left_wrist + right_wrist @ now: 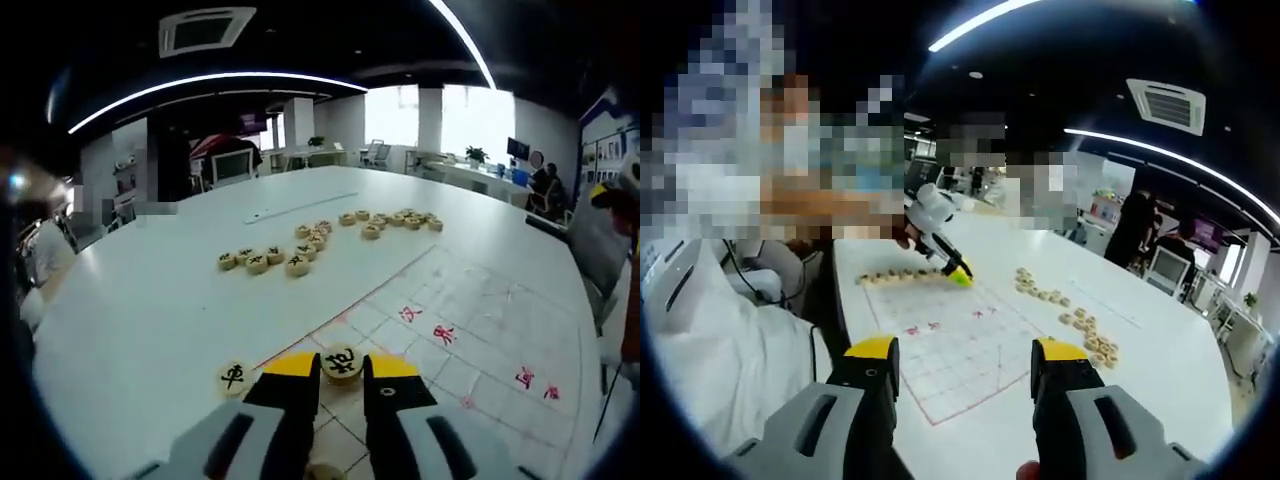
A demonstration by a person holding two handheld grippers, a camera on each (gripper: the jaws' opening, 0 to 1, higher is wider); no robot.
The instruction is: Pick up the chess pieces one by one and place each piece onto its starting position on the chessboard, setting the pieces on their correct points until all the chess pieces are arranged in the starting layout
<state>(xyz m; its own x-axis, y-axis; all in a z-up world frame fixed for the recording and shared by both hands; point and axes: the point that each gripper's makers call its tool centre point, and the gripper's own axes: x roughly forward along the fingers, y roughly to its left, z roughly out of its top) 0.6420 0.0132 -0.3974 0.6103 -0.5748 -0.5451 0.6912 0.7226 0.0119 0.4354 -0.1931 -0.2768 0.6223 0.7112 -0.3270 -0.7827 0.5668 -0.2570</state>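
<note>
- Two loose groups of chess pieces lie on the white bench beyond the chessboard; their markings are too small to read.
- The left gripper has its jaws closed on one chess piece at the board's near edge; another piece sits just beside it.
- The right gripper is wide open and holds nothing, above the board's corner.
- A row of pieces lines the board's far edge, partly hidden by the other gripper.

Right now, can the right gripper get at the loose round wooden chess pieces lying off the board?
Probably yes: right gripper hangs open above the white table, nothing between it and the loose round wooden chess pieces.
</note>
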